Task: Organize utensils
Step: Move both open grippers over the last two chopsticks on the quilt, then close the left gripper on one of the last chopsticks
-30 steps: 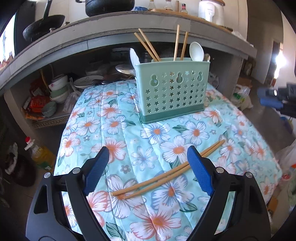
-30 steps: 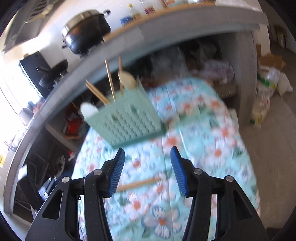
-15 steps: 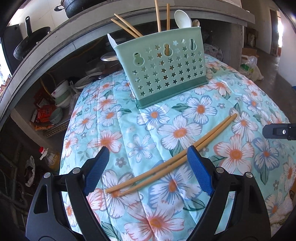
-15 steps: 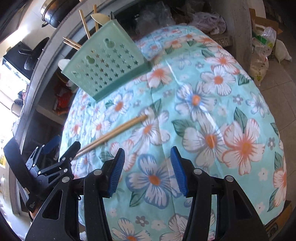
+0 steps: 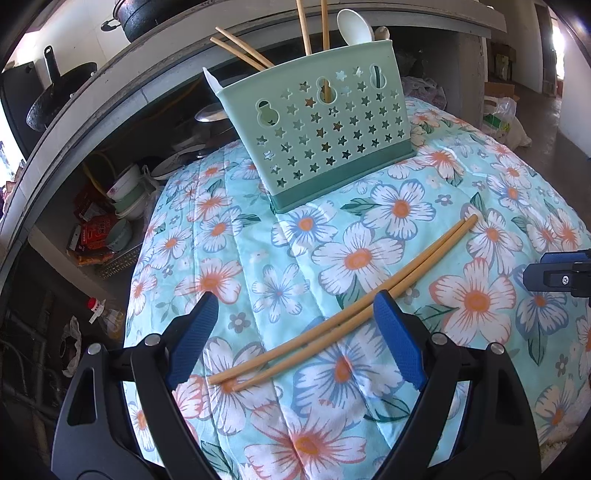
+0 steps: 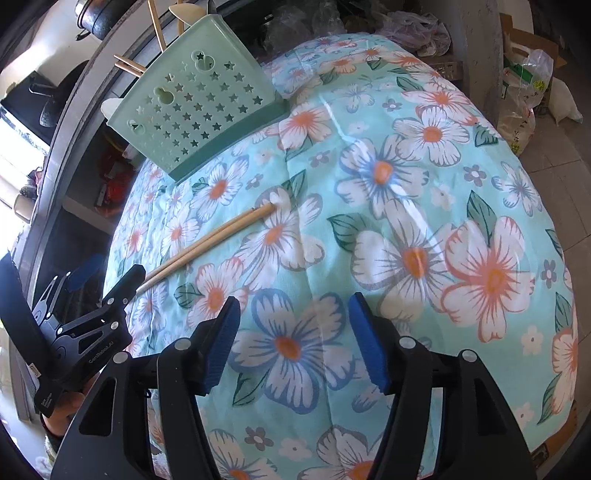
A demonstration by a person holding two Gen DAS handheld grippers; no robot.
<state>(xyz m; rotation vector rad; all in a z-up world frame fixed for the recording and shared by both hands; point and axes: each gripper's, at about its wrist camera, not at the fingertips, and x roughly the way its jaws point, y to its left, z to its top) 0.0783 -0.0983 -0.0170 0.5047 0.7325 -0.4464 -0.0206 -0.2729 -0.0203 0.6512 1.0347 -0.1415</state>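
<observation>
A pair of wooden chopsticks (image 5: 343, 314) lies side by side on the floral tablecloth (image 5: 461, 206). My left gripper (image 5: 295, 339) is open and empty, hovering over the near half of the chopsticks. A green utensil holder (image 5: 321, 136) with star holes stands behind them, holding chopsticks and a white spoon (image 5: 354, 26). In the right wrist view the chopsticks (image 6: 218, 236) lie left of centre and the holder (image 6: 199, 96) is at top left. My right gripper (image 6: 291, 347) is open and empty above the cloth, right of the chopsticks.
A grey counter (image 5: 92, 96) with pots runs behind the table. Shelves below hold bowls (image 5: 129, 188) and packets. A bottle (image 5: 99, 310) stands on the floor at left. Plastic bags (image 6: 524, 96) lie on the floor at right. The left gripper's body (image 6: 77, 325) shows in the right wrist view.
Both grippers have moved down and closer to the table. The right gripper swung from facing the holder to hovering over the cloth. The chopsticks have not moved.
</observation>
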